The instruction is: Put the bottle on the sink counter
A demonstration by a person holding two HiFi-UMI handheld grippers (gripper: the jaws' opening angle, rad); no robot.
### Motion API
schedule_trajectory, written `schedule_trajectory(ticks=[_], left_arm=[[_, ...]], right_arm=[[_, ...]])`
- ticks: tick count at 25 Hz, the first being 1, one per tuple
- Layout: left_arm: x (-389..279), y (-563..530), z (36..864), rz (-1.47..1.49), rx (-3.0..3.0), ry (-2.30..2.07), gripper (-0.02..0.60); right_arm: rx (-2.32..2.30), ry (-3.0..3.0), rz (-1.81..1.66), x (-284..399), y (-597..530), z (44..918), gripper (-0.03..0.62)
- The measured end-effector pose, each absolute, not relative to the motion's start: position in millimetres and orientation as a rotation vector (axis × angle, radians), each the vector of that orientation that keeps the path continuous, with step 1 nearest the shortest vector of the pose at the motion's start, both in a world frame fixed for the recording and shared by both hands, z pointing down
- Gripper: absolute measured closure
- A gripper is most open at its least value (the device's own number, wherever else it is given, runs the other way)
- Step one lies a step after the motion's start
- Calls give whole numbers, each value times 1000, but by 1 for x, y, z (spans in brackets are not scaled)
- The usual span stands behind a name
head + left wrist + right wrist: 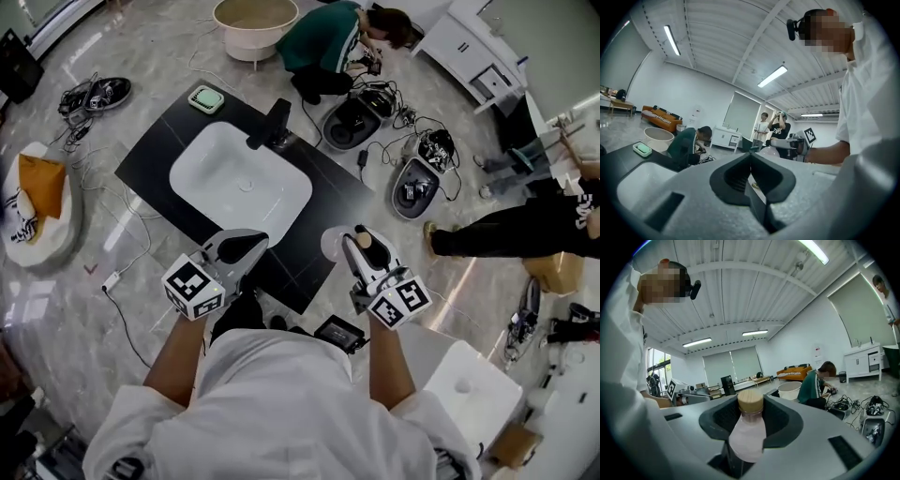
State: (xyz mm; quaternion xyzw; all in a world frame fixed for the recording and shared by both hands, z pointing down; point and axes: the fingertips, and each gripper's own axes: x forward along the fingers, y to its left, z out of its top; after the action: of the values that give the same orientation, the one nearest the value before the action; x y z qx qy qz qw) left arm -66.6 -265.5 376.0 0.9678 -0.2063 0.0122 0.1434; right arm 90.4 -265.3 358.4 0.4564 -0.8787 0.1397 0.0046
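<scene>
Right gripper (361, 251) clamps the bottle (746, 434) over the counter's (164, 141) near edge. Released there, it could topple off; left gripper (239, 248) is closed, empty.

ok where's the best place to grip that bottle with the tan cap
On the wide pale body of the bottle, below the neck, jaws closing on its two sides, as the right gripper has it. The body offers broad surface; the neck tapers to a small cap.

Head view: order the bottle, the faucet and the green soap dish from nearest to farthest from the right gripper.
1. Bottle, clamped in the right gripper itself.
2. Faucet, at the sink's far edge.
3. Green soap dish, far-left counter corner.
</scene>
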Motion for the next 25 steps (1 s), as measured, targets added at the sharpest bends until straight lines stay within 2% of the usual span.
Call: schedule_trajectory(ticks=[9,16,25], left_arm=[[-42,-307,407,64,2744,-511,566],[-12,-330,438,126,2680,-662,566],[20,-352,480,190,2606,-882,566]], right_arm=[[1590,-2613,328,123,-324,368,461],[1569,-2607,248,159,-367,393,461],[1537,-2632,303,211,-421,455,461]])
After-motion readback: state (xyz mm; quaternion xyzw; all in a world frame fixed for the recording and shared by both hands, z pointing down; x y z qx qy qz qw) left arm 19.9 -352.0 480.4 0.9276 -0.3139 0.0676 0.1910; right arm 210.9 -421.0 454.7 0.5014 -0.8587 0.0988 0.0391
